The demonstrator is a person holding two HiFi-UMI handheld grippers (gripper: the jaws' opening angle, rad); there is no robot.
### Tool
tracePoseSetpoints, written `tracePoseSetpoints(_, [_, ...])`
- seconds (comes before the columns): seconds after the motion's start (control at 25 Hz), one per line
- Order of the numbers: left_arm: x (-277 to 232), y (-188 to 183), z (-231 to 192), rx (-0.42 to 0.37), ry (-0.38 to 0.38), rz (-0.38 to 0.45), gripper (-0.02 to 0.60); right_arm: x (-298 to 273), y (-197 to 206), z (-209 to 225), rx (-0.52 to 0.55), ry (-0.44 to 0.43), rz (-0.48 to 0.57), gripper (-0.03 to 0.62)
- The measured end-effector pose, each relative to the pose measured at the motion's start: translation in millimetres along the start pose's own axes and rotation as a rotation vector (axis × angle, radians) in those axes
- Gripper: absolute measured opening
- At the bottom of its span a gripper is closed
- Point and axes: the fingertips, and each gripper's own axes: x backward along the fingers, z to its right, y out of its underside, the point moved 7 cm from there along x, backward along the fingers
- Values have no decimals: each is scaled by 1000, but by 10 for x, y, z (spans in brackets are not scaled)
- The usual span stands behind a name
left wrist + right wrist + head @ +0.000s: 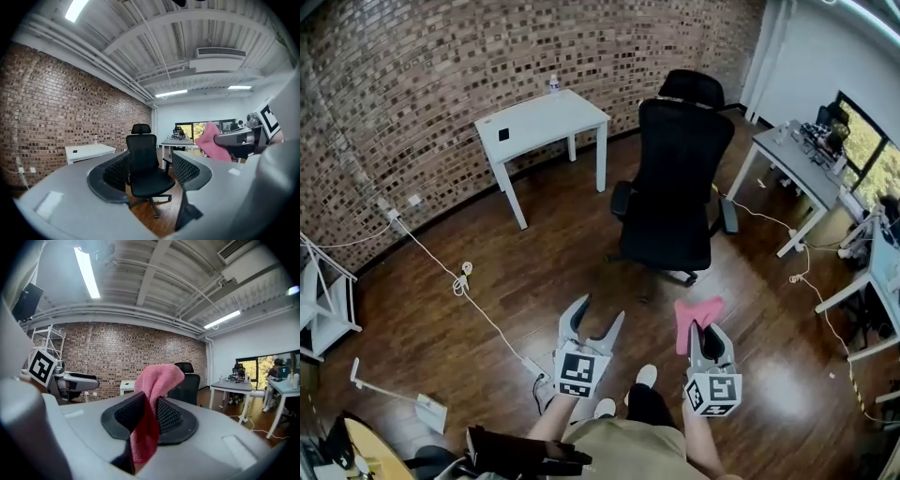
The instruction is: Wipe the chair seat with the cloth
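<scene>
A black office chair with a headrest stands on the wooden floor ahead of me, its seat bare. My right gripper is shut on a pink cloth, which sticks up between its jaws. My left gripper is open with nothing between its fingers, and the chair shows through the gap in the left gripper view. Both grippers hover low, well short of the chair. The pink cloth and right gripper also appear at the right of the left gripper view.
A white table with a small bottle stands against the brick wall. A cable trails across the floor at left. White desks with equipment line the right side. My feet are below.
</scene>
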Motion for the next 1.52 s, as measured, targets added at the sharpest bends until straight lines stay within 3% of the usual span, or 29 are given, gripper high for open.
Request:
tracePoseSetpoints(0.28, [-660,-63,-27,22,3,-1,258,-743,154,341,-110,-64,-35,71])
tracePoseSetpoints(0.48, [-1291,-232,-151,69,-24,35,252,-1371,-117,758,-81,-87,34,71])
tracePoseSetpoints(0.68, [-1862,-400,-125,55,-49,45,252,-1808,-252,1264,-90,-102,54,72])
tracePoseSetpoints(0.84, [-2163,-459,-215,34,-75,57,249,-2101,-232,1567,-98,-93,83,72])
tracePoseSetpoints(1.08, [-2593,-482,-371,33,-94,41,246,-2495,35,1911,-168,-52,8,74])
tracePoseSetpoints(1.32, [-3343,-166,-895,53,-47,13,243,-3244,140,1899,-130,-45,-41,74])
tracePoseSetpoints(1.52, [-4424,-41,-1589,80,65,10,244,-4205,102,1948,-124,8,-80,77])
